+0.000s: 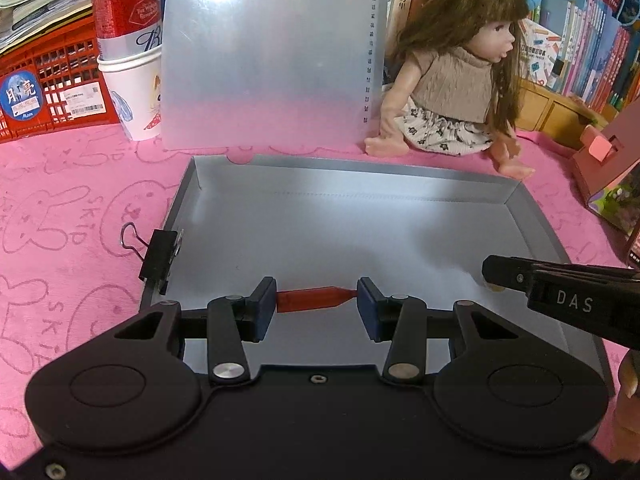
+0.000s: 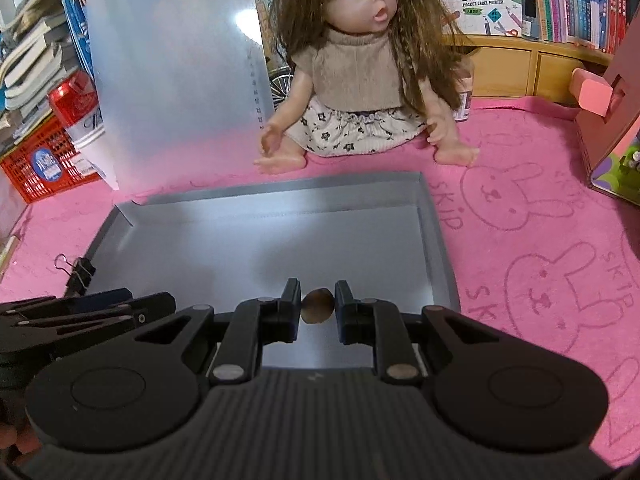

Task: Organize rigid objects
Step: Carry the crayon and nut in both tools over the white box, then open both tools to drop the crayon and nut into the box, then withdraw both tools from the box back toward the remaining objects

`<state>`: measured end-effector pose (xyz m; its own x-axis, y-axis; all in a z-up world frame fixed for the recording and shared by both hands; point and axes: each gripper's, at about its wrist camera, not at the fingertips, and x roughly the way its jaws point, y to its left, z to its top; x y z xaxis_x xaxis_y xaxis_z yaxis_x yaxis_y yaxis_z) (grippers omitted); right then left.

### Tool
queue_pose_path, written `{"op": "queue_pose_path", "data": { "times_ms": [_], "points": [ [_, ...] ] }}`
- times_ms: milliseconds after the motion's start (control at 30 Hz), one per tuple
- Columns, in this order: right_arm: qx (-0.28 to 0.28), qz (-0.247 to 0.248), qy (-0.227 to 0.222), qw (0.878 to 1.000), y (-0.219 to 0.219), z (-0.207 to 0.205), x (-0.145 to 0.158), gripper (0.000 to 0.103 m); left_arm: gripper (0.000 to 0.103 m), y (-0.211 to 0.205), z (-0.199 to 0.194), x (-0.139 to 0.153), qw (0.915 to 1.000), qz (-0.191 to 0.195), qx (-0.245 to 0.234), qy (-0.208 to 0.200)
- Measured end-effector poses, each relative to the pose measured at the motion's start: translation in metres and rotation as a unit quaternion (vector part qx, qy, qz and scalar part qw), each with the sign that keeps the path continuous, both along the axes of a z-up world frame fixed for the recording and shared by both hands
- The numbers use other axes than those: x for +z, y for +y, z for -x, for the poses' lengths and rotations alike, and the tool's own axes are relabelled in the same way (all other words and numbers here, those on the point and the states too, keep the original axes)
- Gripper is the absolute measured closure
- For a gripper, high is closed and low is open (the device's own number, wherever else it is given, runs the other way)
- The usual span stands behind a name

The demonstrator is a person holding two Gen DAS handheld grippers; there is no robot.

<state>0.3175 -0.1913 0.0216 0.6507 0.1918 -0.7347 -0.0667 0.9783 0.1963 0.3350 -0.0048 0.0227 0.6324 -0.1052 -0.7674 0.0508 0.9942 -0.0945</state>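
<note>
A shallow grey box (image 1: 352, 172) (image 2: 436, 232) lies open on the pink cloth, its translucent lid (image 1: 272, 52) (image 2: 172, 80) standing up behind it. My left gripper (image 1: 316, 300) hangs over the box's near edge, shut on a red pen-like piece (image 1: 312, 299) held crosswise between the blue pads. My right gripper (image 2: 318, 306) is over the same box, shut on a small round brown nut-like object (image 2: 318, 306). In the left wrist view the right gripper's fingers (image 1: 504, 272) reach in from the right. A black binder clip (image 1: 158, 256) (image 2: 80, 274) grips the box's left wall.
A doll (image 1: 452, 80) (image 2: 360, 68) sits behind the box. A red can in a paper cup (image 1: 128, 48) and a red crate (image 1: 52, 80) stand at the back left. A pink cardboard house (image 1: 612, 168) (image 2: 608, 128) is on the right. Books line the back.
</note>
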Motion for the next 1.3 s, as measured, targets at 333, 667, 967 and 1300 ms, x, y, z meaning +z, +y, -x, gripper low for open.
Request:
{"op": "queue_pose_path", "data": {
  "times_ms": [333,667,967,1300],
  "points": [
    [0.007,0.023,0.004,1.0,0.006,0.0,-0.001,0.081,0.061,-0.002,-0.002,-0.003,1.0,-0.005,-0.006,-0.002],
    [0.01,0.022,-0.022,0.999,0.005,0.012,0.011,0.054,0.034,0.003,0.007,0.009,0.9998,0.007,-0.006,-0.019],
    [0.035,0.026,-0.07,0.997,0.0,0.052,0.032,0.028,0.02,0.012,0.038,0.035,0.9983,0.003,-0.02,-0.055],
    [0.066,0.023,-0.115,0.991,-0.008,0.098,0.048,0.015,0.017,0.018,0.088,0.047,0.9961,0.023,-0.043,-0.074]
  ]
}}
